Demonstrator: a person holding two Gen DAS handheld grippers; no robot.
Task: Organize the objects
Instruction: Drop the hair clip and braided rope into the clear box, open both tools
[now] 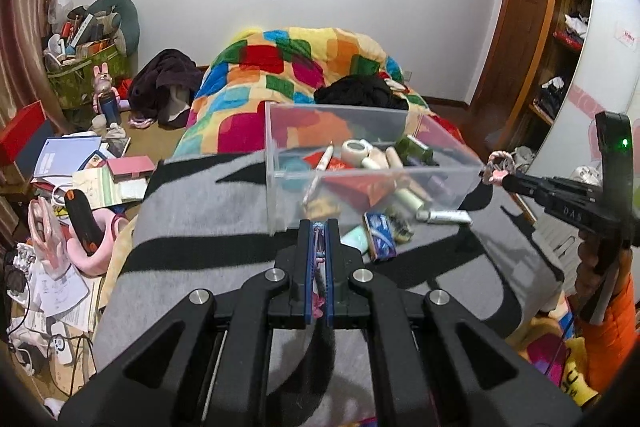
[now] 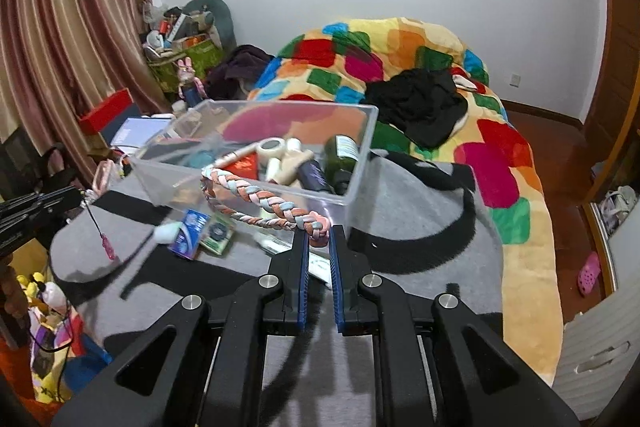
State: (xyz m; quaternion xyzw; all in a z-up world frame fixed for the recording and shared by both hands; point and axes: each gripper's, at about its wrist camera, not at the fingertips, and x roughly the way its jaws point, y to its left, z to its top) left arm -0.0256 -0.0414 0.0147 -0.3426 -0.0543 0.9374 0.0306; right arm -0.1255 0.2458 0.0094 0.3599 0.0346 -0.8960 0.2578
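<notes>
A clear plastic bin stands on a grey and black blanket and holds tape, bottles, tubes and a red packet. My left gripper is shut on a thin pink-tipped stick, held in front of the bin's near left corner. My right gripper is shut on a braided pink, orange and blue headband, which arches over the bin's near wall; it also shows at the right of the left wrist view. A blue packet, a mint item and a white tube lie outside the bin.
A colourful patchwork quilt with black clothing lies behind the bin. Papers, boxes and pink items clutter the floor at the left. Curtains hang at the left; wooden shelves stand at the right.
</notes>
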